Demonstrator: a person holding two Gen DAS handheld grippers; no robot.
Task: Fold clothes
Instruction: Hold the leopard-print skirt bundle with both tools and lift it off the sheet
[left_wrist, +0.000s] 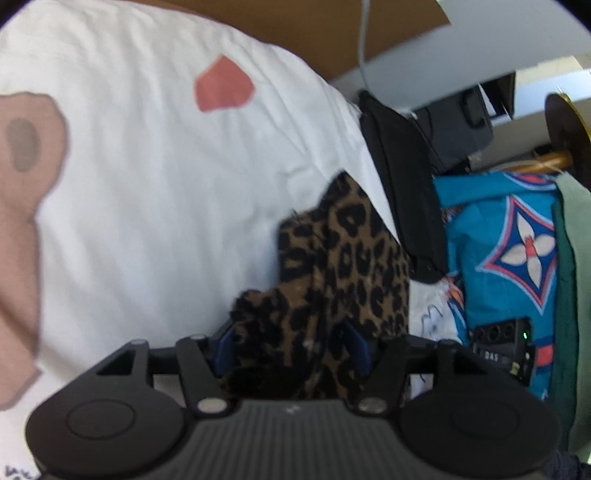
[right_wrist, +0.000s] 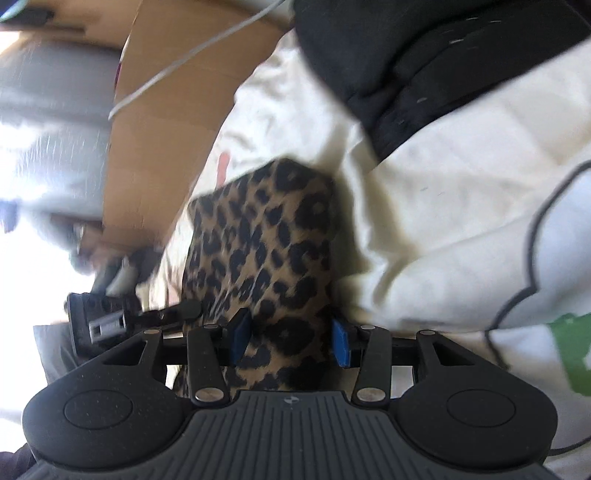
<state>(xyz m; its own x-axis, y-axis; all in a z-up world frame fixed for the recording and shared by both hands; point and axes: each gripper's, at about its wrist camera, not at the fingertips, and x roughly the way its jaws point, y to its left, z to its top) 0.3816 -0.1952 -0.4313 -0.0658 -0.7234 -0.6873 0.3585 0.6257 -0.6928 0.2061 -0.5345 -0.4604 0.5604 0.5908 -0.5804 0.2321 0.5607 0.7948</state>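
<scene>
Both the left gripper (left_wrist: 291, 349) and right gripper (right_wrist: 291, 341) are clamped on the leopard-print garment (right_wrist: 266, 236), folded narrow, not yet laid down.

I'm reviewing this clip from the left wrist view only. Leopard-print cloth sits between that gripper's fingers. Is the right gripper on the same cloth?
Observer: Yes. In the right wrist view the leopard-print cloth sits between the right gripper, whose blue pads meet its sides.
Operator: Does it look folded from there?
Observer: It shows as a compact block with a squared far edge, though the picture is blurred.
Operator: Is there anything on that gripper's right?
Observer: There is white fabric bearing a green print, off to the side of the leopard-print cloth.
</scene>
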